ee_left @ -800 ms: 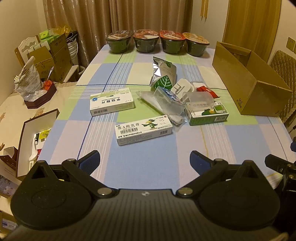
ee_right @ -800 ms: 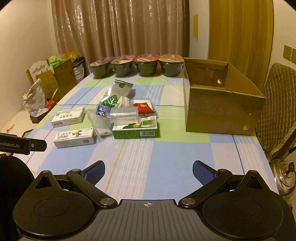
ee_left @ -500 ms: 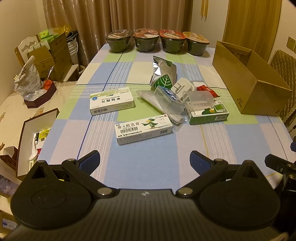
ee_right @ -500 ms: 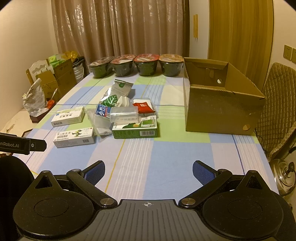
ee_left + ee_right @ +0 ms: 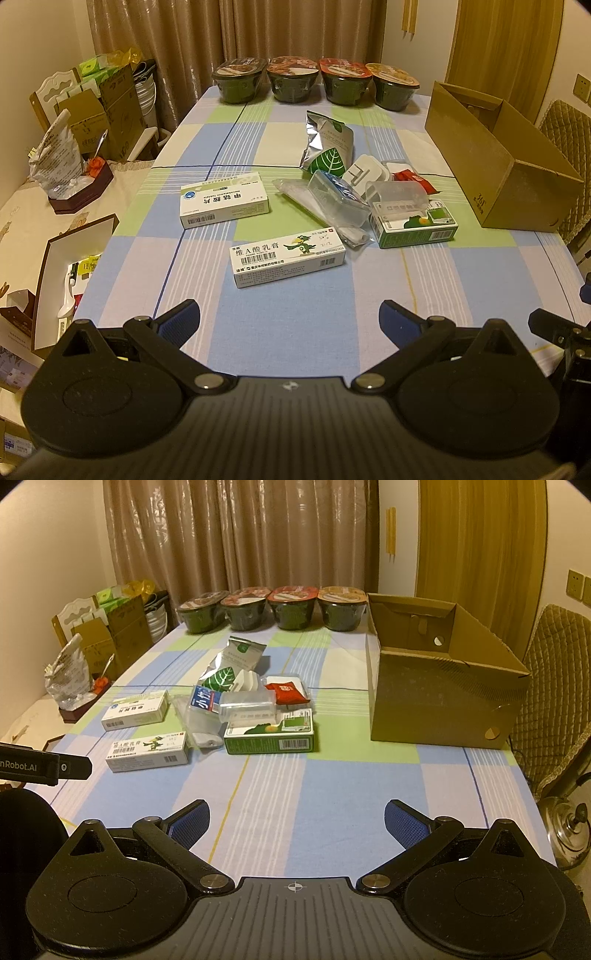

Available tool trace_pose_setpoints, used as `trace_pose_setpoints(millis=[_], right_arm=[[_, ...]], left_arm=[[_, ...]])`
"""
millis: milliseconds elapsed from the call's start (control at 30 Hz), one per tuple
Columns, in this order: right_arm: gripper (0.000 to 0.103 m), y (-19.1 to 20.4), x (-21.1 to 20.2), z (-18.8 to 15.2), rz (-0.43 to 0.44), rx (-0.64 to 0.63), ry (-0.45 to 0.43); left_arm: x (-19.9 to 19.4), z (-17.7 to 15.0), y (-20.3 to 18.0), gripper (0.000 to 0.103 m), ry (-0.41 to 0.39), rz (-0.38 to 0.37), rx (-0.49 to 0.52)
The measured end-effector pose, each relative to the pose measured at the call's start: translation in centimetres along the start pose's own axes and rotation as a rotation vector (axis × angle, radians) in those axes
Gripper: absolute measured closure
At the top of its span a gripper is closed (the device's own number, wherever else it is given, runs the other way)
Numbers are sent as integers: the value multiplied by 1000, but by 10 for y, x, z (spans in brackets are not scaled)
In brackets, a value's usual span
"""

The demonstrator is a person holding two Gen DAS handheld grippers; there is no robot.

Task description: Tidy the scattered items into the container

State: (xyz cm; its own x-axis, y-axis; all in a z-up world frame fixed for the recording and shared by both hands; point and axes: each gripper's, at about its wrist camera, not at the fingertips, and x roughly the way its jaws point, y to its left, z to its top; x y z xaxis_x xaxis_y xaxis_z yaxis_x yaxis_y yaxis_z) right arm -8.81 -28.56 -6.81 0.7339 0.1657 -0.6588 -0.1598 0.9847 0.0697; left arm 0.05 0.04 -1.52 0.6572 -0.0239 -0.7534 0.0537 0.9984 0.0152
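Scattered items lie mid-table: a white ointment box with a bird (image 5: 288,258) (image 5: 147,752), a white medicine box (image 5: 224,202) (image 5: 136,710), a green box (image 5: 415,228) (image 5: 269,732), a clear plastic case (image 5: 334,199), a foil pouch (image 5: 328,146) (image 5: 232,662) and a red sachet (image 5: 287,692). An open cardboard box (image 5: 498,166) (image 5: 439,686) stands at the right. My left gripper (image 5: 290,319) and right gripper (image 5: 297,821) are open and empty, near the table's front edge, short of the items.
Four lidded noodle bowls (image 5: 317,83) (image 5: 273,607) line the far edge. A side table with an open carton (image 5: 70,266) and clutter stands left. A padded chair (image 5: 554,701) and a kettle (image 5: 565,834) are right of the table.
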Motion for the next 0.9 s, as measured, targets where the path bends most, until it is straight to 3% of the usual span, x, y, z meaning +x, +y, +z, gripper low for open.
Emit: trace_pose_setpoints(millis=[433, 700, 900], right_arm=[[0, -5, 3, 7, -18, 19, 11], [0, 1, -1, 24, -20, -48, -63], [0, 6, 28, 41, -7, -60, 12]], left_arm=[[1, -1, 7, 2, 9, -10, -18], [-5, 11, 21, 2, 11, -43, -100], [-5, 27, 32, 2, -19, -67, -63]])
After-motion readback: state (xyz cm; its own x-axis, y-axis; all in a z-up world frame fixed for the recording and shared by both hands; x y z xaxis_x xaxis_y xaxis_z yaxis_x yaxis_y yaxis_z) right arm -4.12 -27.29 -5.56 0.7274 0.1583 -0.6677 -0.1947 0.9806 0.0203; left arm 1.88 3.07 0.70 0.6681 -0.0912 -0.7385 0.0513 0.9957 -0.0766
